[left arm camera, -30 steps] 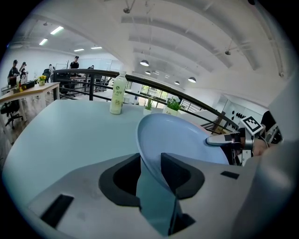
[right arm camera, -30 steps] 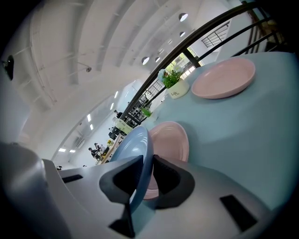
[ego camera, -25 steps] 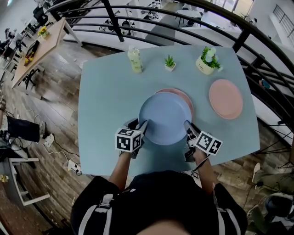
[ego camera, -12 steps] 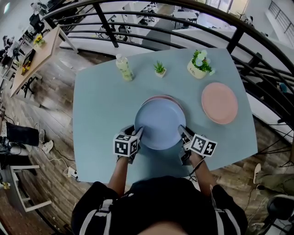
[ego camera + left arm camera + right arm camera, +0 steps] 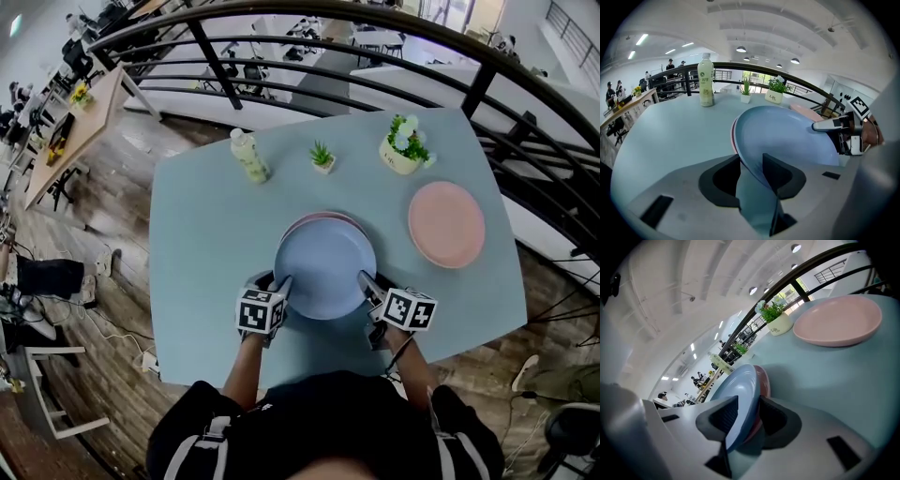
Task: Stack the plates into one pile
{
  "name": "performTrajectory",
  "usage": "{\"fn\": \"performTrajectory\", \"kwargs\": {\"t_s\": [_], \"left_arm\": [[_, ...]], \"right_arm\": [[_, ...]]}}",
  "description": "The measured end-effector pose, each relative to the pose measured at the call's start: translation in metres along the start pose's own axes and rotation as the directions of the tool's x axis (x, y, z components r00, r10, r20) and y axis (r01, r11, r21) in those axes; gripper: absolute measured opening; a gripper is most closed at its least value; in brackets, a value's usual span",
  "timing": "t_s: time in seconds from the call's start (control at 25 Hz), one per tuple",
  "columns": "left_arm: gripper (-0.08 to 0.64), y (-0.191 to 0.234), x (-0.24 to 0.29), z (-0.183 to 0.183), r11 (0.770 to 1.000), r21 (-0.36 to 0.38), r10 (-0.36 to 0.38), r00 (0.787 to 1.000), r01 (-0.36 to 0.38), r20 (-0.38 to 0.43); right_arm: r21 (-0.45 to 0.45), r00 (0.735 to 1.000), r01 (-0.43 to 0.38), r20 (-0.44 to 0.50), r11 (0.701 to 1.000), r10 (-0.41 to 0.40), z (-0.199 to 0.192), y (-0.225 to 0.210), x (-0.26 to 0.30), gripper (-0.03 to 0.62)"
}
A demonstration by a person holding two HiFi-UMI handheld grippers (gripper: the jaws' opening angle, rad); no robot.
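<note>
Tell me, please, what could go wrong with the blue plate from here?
The jaws of the left gripper have just been opening with the rim of the blue plate between them, so that side may drop first and land off-centre on the pink plate below. The right gripper has one jaw close to that plate's edge; pulling out could drag it.

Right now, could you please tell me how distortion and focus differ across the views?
Head view: fisheye bows the railing into arcs. Left gripper view: dark round vignette, the near blue plate soft. Right gripper view: tilted scene, crisp far pink plate, blurry blue plate rim.
</note>
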State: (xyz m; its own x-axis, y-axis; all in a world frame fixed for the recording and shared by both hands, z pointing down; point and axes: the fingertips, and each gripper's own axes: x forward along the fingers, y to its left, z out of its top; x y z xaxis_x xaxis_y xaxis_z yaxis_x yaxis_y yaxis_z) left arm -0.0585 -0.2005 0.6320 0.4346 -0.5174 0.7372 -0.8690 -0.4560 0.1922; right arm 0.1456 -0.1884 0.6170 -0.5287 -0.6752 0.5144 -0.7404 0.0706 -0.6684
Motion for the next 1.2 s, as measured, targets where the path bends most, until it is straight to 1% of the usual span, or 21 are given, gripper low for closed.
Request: {"fn": "performTrajectory", "kwargs": {"t_s": [0.16,0.28,0.36,0.48,0.56,0.6,0.68,0.8,0.92,1.04,1.12,1.2], "left_arm": [[0.134,0.001,0.002,-0.001,0.999,0.03,0.017,1.0,-0.016,-0.014],[0.139,0.001,0.0,-0.001,0.999,0.027,0.017,1.0,-0.017,-0.014],[0.14,0.004,-0.002,0.001,0.999,0.032,0.04,0.999,-0.04,-0.008],[0.146,0.008,-0.007,0.009,0.991,0.089,0.1,0.995,-0.101,0.019],[0.146,0.005,-0.009,0.013,0.985,0.124,0.115,0.993,-0.118,0.031],[0.146,0.004,-0.01,0.014,0.984,0.13,0.118,0.992,-0.121,0.034],[0.146,0.001,-0.012,0.016,0.985,0.125,0.118,0.992,-0.122,0.042],[0.146,-0.003,-0.019,0.022,0.989,0.096,0.107,0.992,-0.114,0.072],[0.146,-0.011,-0.025,0.029,0.991,0.077,0.1,0.989,-0.108,0.107],[0.144,-0.024,-0.031,0.041,0.99,0.089,0.097,0.983,-0.111,0.155],[0.142,-0.037,-0.037,0.051,0.992,0.086,0.079,0.977,-0.097,0.199],[0.134,-0.053,-0.042,0.061,0.995,0.074,0.047,0.967,-0.068,0.249]], "right_arm": [[-0.08,1.0,0.014,-0.007,0.997,-0.015,0.0,0.002,0.001,0.147],[-0.063,1.0,0.0,-0.001,0.998,0.0,0.0,0.001,-0.001,0.147],[-0.054,1.0,-0.01,-0.002,0.999,0.01,0.001,0.002,-0.001,0.147],[-0.052,1.0,-0.024,-0.006,0.998,0.024,0.003,0.005,-0.001,0.175],[-0.05,1.0,-0.024,-0.005,0.998,0.024,0.004,0.003,-0.002,0.21],[-0.047,1.0,-0.025,-0.002,0.999,0.025,0.005,0.002,-0.003,0.21],[-0.04,0.999,-0.032,0.012,0.999,0.032,0.008,0.002,-0.007,0.21],[-0.06,0.998,-0.05,0.045,0.997,0.053,0.017,0.007,-0.015,0.21],[-0.086,0.99,-0.1,0.093,0.991,0.108,0.029,0.016,-0.023,0.201],[-0.121,0.97,-0.172,0.151,0.978,0.189,0.042,0.028,-0.035,0.156],[-0.145,0.942,-0.257,0.182,0.956,0.281,0.051,0.042,-0.046,0.143],[-0.166,0.905,-0.343,0.207,0.925,0.373,0.058,0.055,-0.059,0.13]]}}
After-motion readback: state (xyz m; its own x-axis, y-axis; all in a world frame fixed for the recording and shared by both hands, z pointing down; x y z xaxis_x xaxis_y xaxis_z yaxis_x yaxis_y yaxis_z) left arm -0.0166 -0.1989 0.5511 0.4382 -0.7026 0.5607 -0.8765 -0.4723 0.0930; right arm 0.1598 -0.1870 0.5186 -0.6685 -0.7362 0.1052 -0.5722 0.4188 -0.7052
